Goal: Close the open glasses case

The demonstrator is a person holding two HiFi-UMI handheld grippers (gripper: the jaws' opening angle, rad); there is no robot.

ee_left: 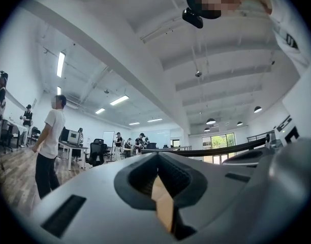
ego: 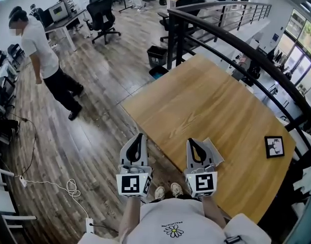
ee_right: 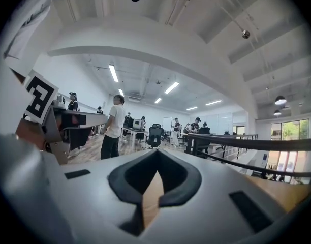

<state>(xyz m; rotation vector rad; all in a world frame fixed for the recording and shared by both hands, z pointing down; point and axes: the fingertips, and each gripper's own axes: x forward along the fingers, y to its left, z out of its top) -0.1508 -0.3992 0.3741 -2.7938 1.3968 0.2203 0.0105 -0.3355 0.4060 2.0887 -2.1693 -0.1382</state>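
No glasses case shows in any view. In the head view my left gripper (ego: 138, 137) and right gripper (ego: 191, 142) are held side by side, close to my body, pointing at the near corner of the wooden table (ego: 206, 105). The left one hangs over the floor just off the table's edge, and the right one is over the table's near edge. Both are shut with nothing between the jaws. The left gripper view shows the left gripper (ee_left: 158, 157) with jaws together, and the right gripper view shows the right gripper (ee_right: 155, 155) the same way, both pointing roughly level across the room.
A black square card with a white pattern (ego: 274, 147) lies near the table's right edge. A dark railing (ego: 231, 39) runs behind the table. A person in a white shirt (ego: 41, 55) stands on the wood floor at the left. Office chairs (ego: 102, 17) and desks stand further back. A white cable (ego: 54, 184) lies on the floor.
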